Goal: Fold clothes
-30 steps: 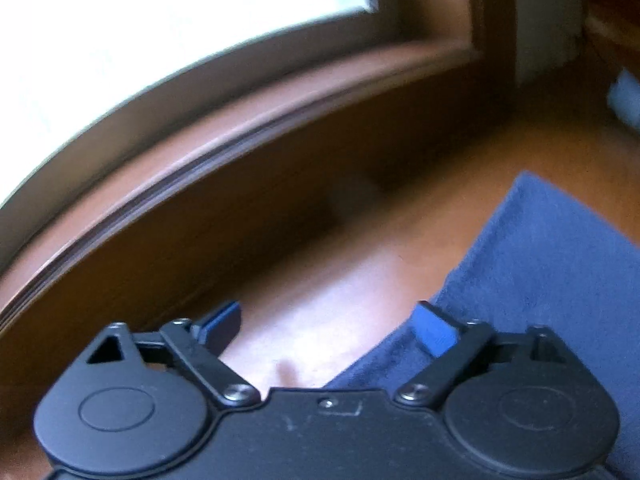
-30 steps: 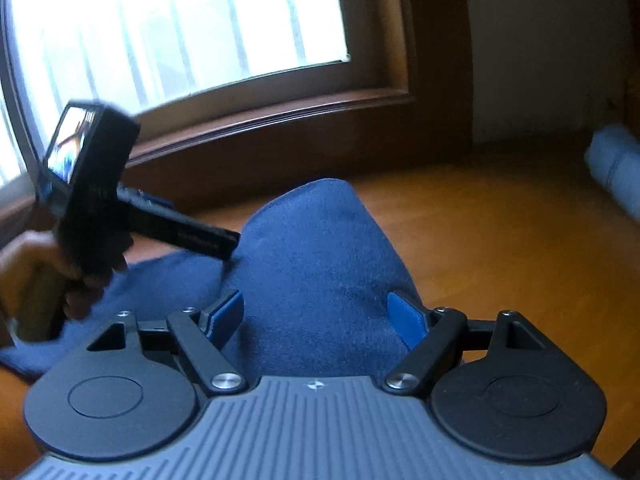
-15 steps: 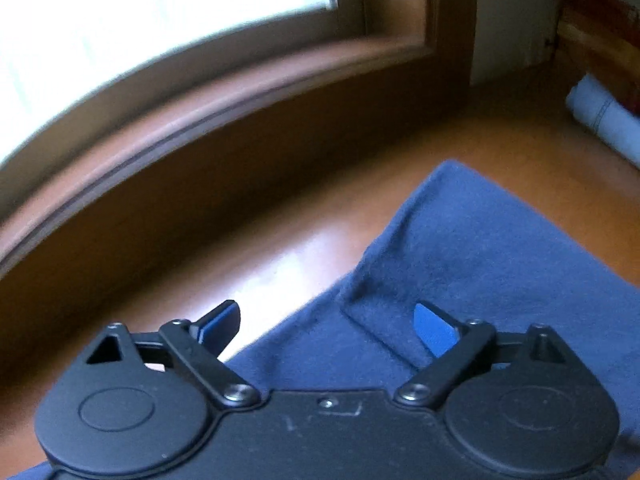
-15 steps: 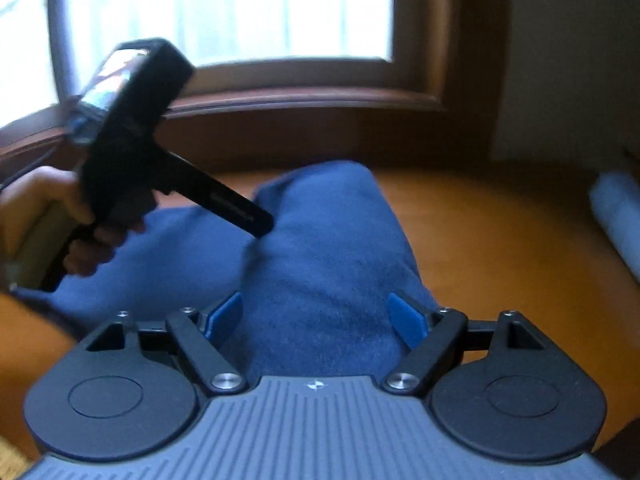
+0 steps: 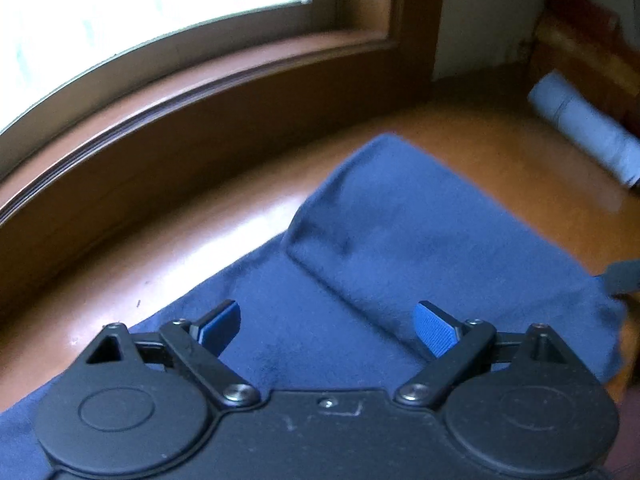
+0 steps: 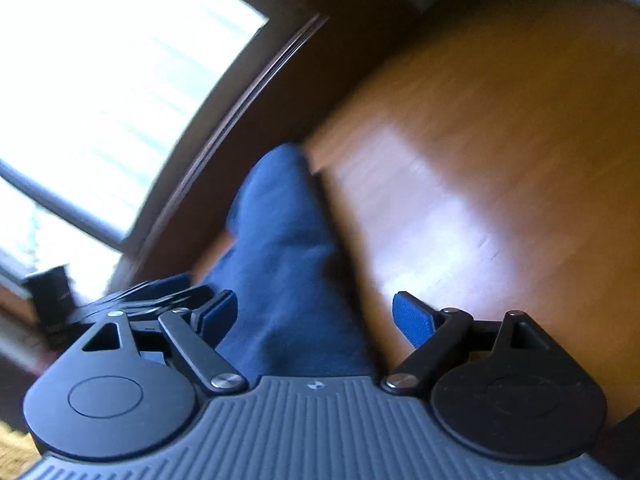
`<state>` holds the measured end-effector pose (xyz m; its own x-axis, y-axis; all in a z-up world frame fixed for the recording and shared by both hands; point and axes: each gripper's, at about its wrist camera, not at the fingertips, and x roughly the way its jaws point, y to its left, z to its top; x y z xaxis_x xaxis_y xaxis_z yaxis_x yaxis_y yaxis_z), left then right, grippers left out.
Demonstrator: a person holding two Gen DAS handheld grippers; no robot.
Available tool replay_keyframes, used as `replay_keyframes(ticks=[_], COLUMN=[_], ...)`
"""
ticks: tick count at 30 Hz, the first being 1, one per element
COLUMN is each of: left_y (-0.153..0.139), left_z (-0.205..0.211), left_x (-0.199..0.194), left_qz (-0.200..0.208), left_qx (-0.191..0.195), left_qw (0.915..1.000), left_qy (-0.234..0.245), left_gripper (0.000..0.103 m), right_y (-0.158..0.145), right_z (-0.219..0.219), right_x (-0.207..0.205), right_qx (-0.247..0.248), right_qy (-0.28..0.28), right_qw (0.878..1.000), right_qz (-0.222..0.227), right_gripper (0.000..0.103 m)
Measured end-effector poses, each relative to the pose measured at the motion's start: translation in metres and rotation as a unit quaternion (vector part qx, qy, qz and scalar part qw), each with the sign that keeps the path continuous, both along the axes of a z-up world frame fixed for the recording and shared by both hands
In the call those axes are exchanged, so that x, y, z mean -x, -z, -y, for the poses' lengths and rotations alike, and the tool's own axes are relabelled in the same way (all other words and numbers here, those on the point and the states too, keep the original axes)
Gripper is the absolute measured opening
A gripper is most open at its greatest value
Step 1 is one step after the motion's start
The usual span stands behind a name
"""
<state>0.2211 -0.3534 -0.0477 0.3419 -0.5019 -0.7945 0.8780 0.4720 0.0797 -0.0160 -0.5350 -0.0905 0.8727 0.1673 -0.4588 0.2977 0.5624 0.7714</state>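
Navy garment [image 5: 420,248] is lying part-folded on the wooden floor [image 5: 500,160] near the window; left gripper [image 5: 326,328] is hovering released, while right gripper [image 6: 314,316] is rolling aside, jaws opening around cloth, ungripped, suggesting a fold just laid.

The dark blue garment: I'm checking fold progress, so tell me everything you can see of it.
The dark blue soft cloth garment lies flat on the glossy orange-brown wooden surface below the wood-framed window. One portion is folded over the rest, leaving a raised, rounded fold edge that runs diagonally. The fabric looks matte and fleecy, without print. In the right wrist view it is blurred. Neither open tool grips it; the left tool hovers over it.
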Motion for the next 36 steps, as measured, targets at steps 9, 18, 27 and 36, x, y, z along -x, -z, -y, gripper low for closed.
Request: replay_keyframes(ticks=[9,18,27,36], left_y=[0.017,0.011,0.007,0.007], left_z=[-0.011,-0.034,-0.087,-0.17], left_x=[-0.012,-0.002,-0.029,-0.076], left_qz=[-0.022,-0.011,-0.031,-0.059], left_qx=[-0.002,0.023,0.086,0.105], left_qw=[0.9988,0.9977,0.9913,0.9836], left_qy=[-0.043,-0.063,-0.095,-0.134], left_gripper=[0.096,0.096,0.096,0.096], right_y=[-0.006,-0.048,-0.075,-0.058], right_z=[-0.037,-0.1,-0.224,-0.339], right_x=[-0.032,-0.044,-0.085,-0.129], right_qx=[0.065,0.207,0.479,0.643], right_qy=[-0.026,0.026,-0.007,-0.068], right_qw=[0.997,0.978,0.877,0.758], right_qz=[0.021,0.014,-0.038,-0.086], right_gripper=[0.071,0.045,0.045,0.045])
